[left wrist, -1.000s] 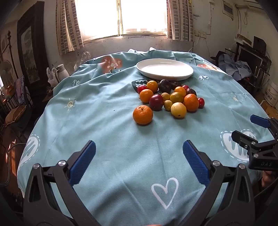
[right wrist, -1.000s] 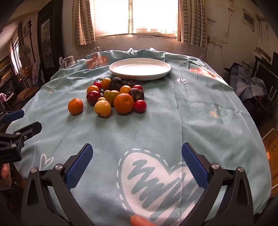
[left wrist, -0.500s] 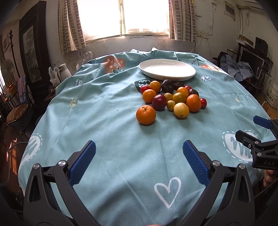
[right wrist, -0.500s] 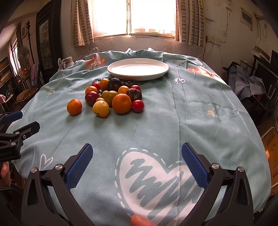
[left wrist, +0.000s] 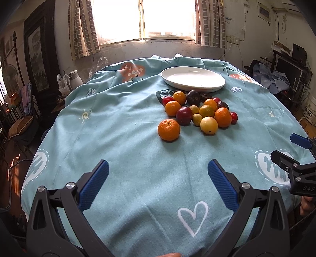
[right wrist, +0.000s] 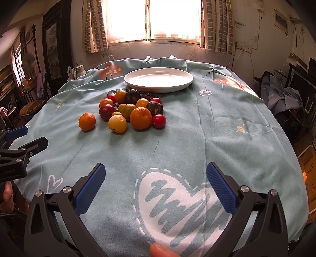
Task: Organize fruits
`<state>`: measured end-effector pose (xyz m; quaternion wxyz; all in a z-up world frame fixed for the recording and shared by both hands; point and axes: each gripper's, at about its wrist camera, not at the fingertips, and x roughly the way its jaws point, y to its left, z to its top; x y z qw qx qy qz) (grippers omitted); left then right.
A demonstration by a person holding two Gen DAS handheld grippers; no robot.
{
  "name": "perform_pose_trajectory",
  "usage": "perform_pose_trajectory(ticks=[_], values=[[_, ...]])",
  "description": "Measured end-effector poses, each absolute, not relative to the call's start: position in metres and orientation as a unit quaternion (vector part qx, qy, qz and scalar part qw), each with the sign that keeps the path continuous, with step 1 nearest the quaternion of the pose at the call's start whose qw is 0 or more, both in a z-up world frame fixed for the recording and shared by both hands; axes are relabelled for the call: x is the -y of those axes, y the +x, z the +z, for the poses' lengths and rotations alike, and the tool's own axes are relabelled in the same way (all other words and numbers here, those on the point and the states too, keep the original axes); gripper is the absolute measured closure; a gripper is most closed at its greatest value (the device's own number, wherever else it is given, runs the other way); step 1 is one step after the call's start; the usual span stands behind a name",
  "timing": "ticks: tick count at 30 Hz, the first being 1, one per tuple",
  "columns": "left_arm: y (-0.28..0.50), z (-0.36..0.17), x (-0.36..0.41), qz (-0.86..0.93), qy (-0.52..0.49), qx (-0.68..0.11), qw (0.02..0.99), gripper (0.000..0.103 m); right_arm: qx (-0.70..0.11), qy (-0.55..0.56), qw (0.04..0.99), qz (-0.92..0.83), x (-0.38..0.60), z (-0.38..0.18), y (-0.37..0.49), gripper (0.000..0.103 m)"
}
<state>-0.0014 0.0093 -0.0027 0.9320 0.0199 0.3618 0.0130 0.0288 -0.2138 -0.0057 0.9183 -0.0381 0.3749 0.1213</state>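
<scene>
Both your left gripper [left wrist: 158,176] and right gripper [right wrist: 155,175] hang released and empty; fruits [left wrist: 197,112] cluster mid-frame below the bare plate [left wrist: 192,79], so reach for the lone orange [left wrist: 169,129].

Bright window [right wrist: 153,18] with checked curtains [right wrist: 94,25] behind table's far edge; dark framed cabinet [left wrist: 37,59] at left wall; clutter at right.

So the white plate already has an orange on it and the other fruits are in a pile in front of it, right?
Not quite. The white plate has nothing on it; the right wrist view shows its bare inside. The lone orange sits on the tablecloth, a little apart from the pile of fruits, which does lie in front of the plate.
</scene>
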Motion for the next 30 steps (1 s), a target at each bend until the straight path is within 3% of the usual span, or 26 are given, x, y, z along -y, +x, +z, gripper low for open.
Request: perform_pose_trajectory(ticks=[30], values=[[0.01, -0.009, -0.011, 0.013, 0.017, -0.372, 0.928, 0.002, -0.385, -0.037, 0.914, 0.125, 0.214, -0.013, 0.031, 0.001]])
